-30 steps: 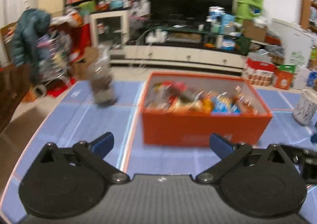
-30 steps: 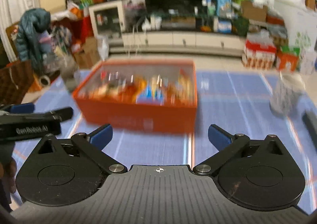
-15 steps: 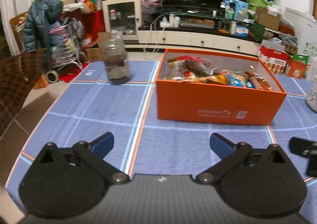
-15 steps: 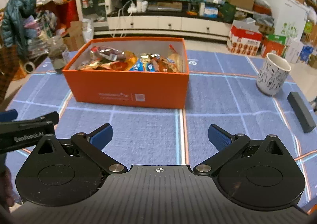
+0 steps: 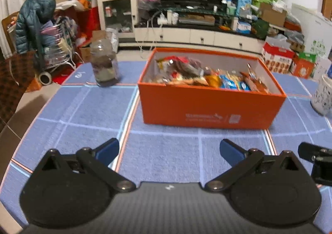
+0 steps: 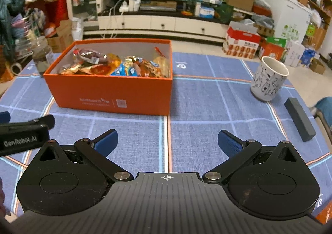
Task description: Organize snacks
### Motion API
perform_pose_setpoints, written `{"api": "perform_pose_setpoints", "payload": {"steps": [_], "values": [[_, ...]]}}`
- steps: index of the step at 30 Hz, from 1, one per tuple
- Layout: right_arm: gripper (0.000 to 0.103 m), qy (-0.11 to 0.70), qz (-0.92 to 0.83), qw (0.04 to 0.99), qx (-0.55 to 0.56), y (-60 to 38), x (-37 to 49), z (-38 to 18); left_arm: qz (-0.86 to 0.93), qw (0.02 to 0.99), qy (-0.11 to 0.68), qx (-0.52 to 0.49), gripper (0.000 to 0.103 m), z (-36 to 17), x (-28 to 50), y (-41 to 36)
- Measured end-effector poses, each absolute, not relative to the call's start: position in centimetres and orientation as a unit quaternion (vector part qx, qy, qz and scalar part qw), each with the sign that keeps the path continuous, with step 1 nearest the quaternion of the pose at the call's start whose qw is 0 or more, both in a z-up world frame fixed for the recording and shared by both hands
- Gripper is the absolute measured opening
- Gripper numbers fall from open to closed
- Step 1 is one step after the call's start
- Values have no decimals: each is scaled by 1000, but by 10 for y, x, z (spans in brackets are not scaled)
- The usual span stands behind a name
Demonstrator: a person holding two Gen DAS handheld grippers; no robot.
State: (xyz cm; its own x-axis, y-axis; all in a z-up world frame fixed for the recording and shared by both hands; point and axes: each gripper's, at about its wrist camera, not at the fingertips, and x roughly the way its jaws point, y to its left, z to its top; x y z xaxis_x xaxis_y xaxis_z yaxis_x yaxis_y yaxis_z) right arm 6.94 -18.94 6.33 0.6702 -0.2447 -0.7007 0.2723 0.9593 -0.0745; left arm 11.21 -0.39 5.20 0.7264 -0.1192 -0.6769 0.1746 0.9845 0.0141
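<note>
Filling the orange box (image 6: 108, 91) on the table (image 6: 207, 105), the snack packets (image 6: 124, 66) lie jumbled with none outside, while both grippers' jaws hover apart, empty, short of it.

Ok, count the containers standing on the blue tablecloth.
3. The orange box of snacks sits in the middle, the glass jar stands off its left end, and the white patterned mug stands to its right. None seems hidden.

open orange box (image 6: 112, 93), snack packets (image 6: 124, 67) inside
</note>
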Motion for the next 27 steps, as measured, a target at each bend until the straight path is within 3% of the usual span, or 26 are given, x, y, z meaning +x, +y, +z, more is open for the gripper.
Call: {"api": "perform_pose_setpoints", "payload": {"steps": [7,19,27], "values": [[96,414,-142,899,22,-189,81,53,-66,922,378,57,102,39,118,-4],[96,402,-129,906,17,-174,88,62,-100,931,351,-3,102,50,117,11],[96,395,-134,909,12,-171,89,64,-97,935,342,9,102,53,117,7]]}}
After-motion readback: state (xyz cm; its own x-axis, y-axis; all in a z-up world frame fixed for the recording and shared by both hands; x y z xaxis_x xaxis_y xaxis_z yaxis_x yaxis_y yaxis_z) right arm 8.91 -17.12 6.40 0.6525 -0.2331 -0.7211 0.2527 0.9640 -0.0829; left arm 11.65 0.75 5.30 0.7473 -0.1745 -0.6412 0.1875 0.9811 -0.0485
